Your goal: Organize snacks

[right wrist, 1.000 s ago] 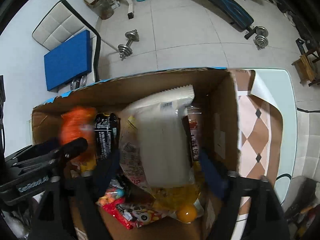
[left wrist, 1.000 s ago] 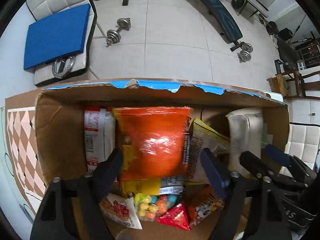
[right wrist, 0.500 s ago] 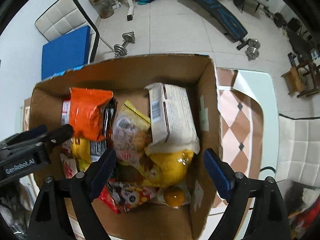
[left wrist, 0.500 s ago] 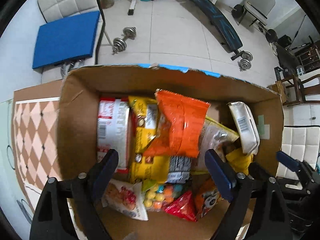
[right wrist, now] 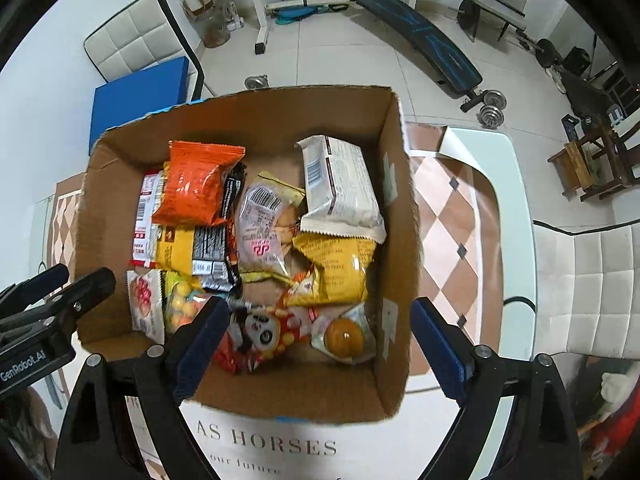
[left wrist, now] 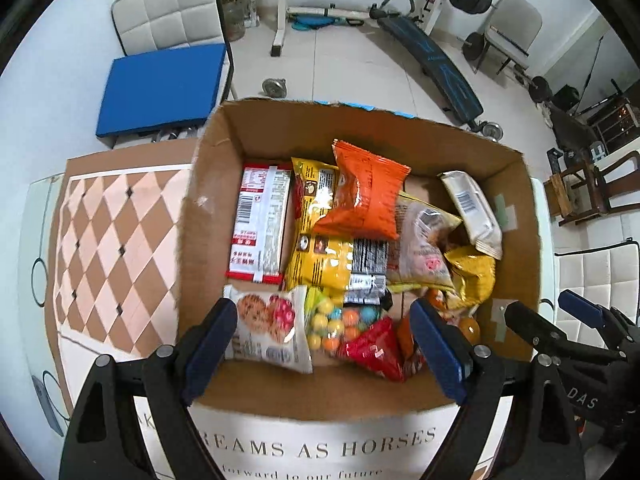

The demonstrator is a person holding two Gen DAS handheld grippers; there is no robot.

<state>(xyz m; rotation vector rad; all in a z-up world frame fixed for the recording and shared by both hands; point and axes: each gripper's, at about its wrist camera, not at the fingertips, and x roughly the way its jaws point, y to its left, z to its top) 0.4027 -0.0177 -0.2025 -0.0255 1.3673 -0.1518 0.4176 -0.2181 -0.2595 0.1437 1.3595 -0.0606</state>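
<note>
Since both tools rose empty, orange bag [left wrist: 366,190] lies in box [left wrist: 516,200].

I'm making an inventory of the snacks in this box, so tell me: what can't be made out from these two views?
- Yellow bag, left wrist view: mostly under the orange bag.
- Red packet, left wrist view: partly behind the left gripper fingers.
- Panda packet, right wrist view: cut by the right gripper fingers.
- Label print: too small.
</note>
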